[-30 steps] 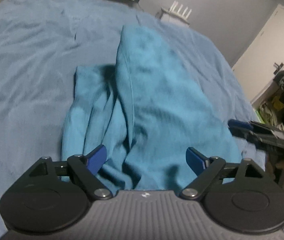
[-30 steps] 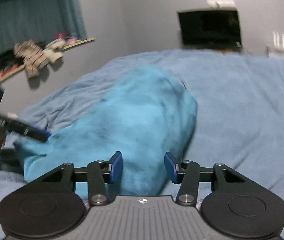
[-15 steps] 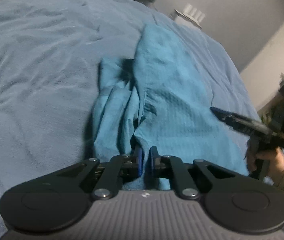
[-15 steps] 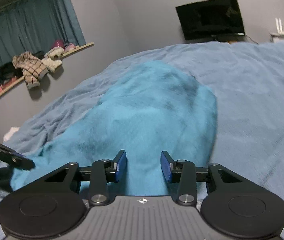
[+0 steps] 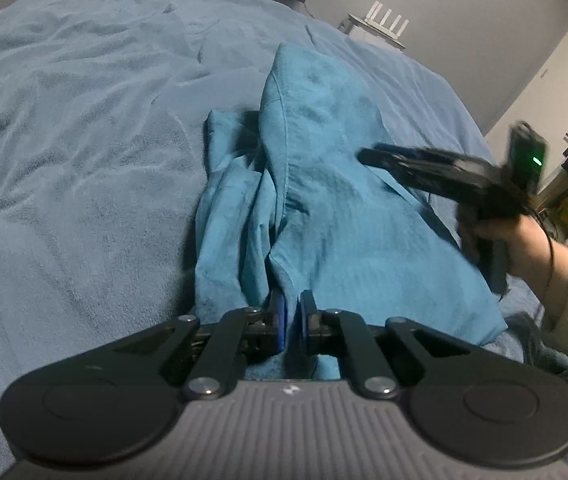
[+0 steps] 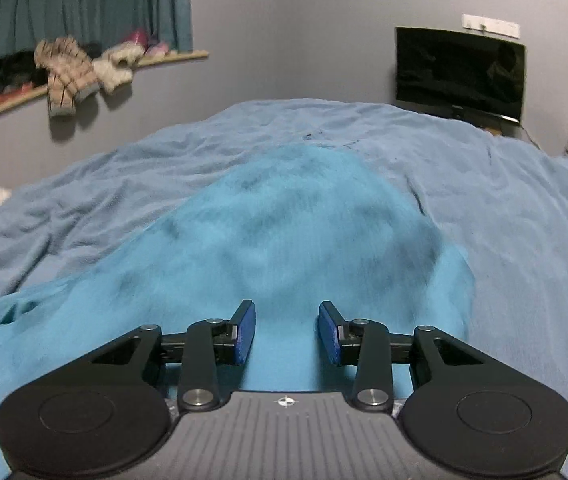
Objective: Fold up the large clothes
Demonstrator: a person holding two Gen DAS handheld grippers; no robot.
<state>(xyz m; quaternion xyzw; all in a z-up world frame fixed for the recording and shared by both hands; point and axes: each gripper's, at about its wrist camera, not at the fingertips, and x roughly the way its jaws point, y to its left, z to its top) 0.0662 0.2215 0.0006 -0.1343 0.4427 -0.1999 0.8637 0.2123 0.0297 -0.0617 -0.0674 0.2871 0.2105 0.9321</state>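
A teal garment (image 5: 324, 184) lies bunched lengthwise on a light blue bed cover (image 5: 75, 128). My left gripper (image 5: 292, 320) is shut on a fold at the garment's near edge. My right gripper (image 5: 368, 156) hovers over the garment's right side, blurred by motion. In the right wrist view the right gripper (image 6: 286, 330) is open with nothing between its pads, just above the teal garment (image 6: 284, 232), which spreads ahead over the bed cover (image 6: 524, 208).
A dark TV (image 6: 458, 72) and a white router (image 5: 384, 26) stand beyond the bed's far end. A window ledge (image 6: 83, 76) with curtain and clothes is on the left wall. A white door (image 5: 552, 80) and clutter are at the right.
My left gripper closed on the garment's near fold. My right gripper moved in from the bed's right edge over the garment, still open.
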